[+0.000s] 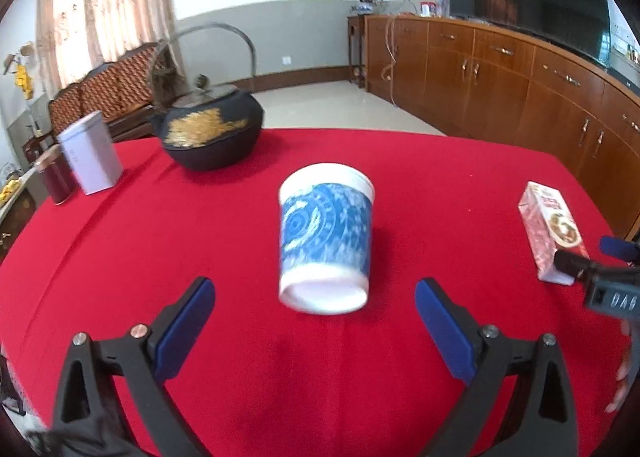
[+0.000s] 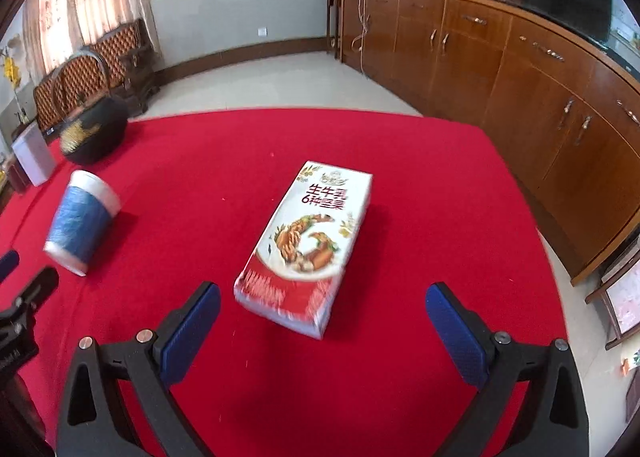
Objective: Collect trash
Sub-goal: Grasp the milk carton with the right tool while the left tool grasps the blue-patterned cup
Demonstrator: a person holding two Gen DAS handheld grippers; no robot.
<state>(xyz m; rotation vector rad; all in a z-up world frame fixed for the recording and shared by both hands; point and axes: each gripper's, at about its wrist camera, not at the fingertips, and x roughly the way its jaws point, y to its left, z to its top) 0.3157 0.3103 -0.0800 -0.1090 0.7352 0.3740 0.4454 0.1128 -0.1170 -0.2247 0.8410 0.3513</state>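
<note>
Red tablecloth (image 1: 120, 257). White paper cup (image 1: 326, 237) banded with a blue swirl-and-flower pattern. White carton (image 2: 308, 245) printed with dark red characters, brown nuts and a red base strip. Black cast-iron teapot (image 1: 212, 129) streaked with gold. Pale grey tin (image 1: 92, 153); dark maroon canister (image 1: 56, 177). Blue pads (image 1: 184, 329) on black gripper fingers.

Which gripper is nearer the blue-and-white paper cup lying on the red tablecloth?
Left. The left gripper is open, with the paper cup lying on its side just ahead between its fingers. The right gripper is open in front of the milk carton, the cup off to its left.
</note>
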